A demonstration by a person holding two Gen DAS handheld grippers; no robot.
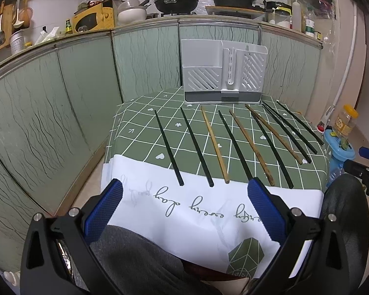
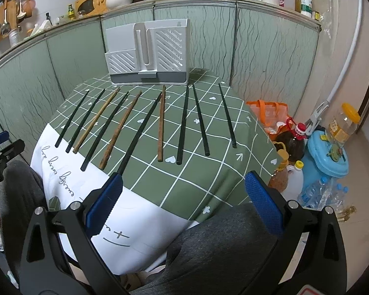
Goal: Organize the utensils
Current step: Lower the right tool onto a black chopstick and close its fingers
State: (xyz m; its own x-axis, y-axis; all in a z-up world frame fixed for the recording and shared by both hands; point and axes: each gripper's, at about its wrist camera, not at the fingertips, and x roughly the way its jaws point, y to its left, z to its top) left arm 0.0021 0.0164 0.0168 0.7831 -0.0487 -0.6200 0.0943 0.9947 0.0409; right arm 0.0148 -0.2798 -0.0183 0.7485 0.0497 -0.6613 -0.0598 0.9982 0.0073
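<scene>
We hold the left hand-held gripper (image 1: 184, 202) with its blue pads spread wide and nothing between them; it hangs over the white near edge of the tablecloth, above a grey-clad knee, touching none of the utensils. The right hand-held gripper (image 2: 183, 196) is just as wide apart and just as empty, poised over the near right corner of the cloth.

Outward from the left pads, toward twelve o'clock, the chopsticks lie side by side on the worktop (image 1: 140, 135), which is covered in a green checked cloth. We count ten: seven black and three wooden. The leftmost black chopstick (image 1: 168, 147) sits at about eleven o'clock from the left pads, and a pale wooden chopstick (image 1: 215, 144) lies close to twelve. In the right wrist view the rightmost black chopstick (image 2: 227, 115) lies at about one o'clock from the right pads, a little apart from the rest of the row.

Farther out, at the far edge of the worktop, stands the grey utensil holder (image 1: 222, 71). As far as we can see its slotted compartments hold nothing.

We judge the sorting not yet begun: every chopstick is loose on the cloth, none is in the holder, and all ten remain to be picked up and placed.
</scene>
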